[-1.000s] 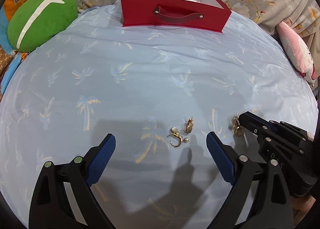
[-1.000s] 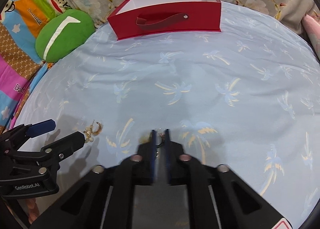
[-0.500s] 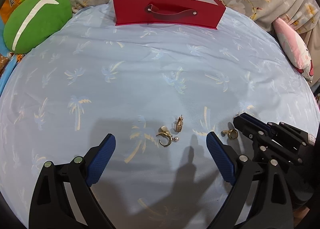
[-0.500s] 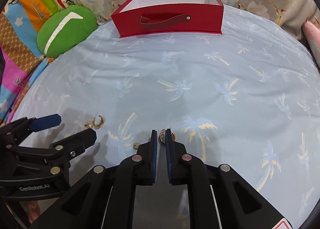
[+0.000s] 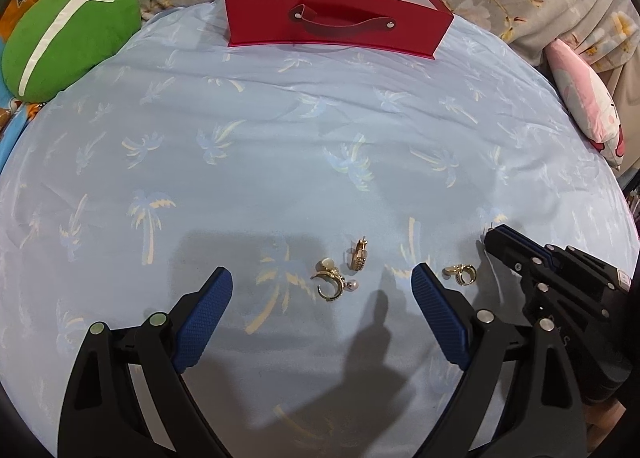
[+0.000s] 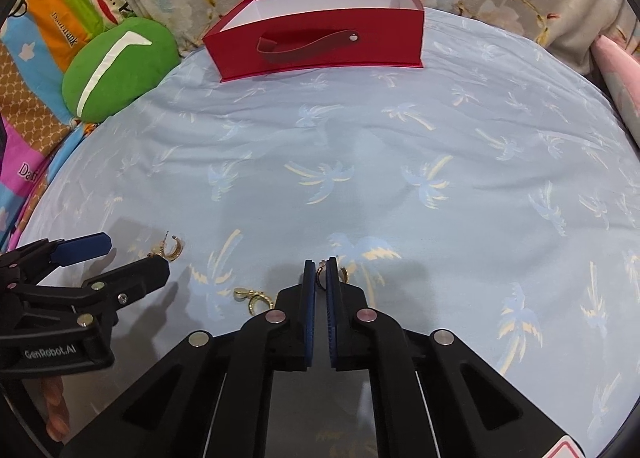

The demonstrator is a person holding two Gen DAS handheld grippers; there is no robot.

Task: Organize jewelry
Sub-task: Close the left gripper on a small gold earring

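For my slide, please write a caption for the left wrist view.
Open left gripper hovers over two gold earrings on palm-print sheet; red box behind.

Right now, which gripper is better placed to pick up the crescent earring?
Left. The left gripper is open and the crescent earring lies between its pads. The right gripper is shut, apparently on a small gold earring.

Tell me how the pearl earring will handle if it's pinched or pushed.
The pearl earring is a small, thin open hoop, probably stiff and light, likely to skid or flip under a push. Its slim metal and round pearls may slip from a pinch. It lies on a soft, wrinkled sheet, so pressing down may sink it into the cloth.
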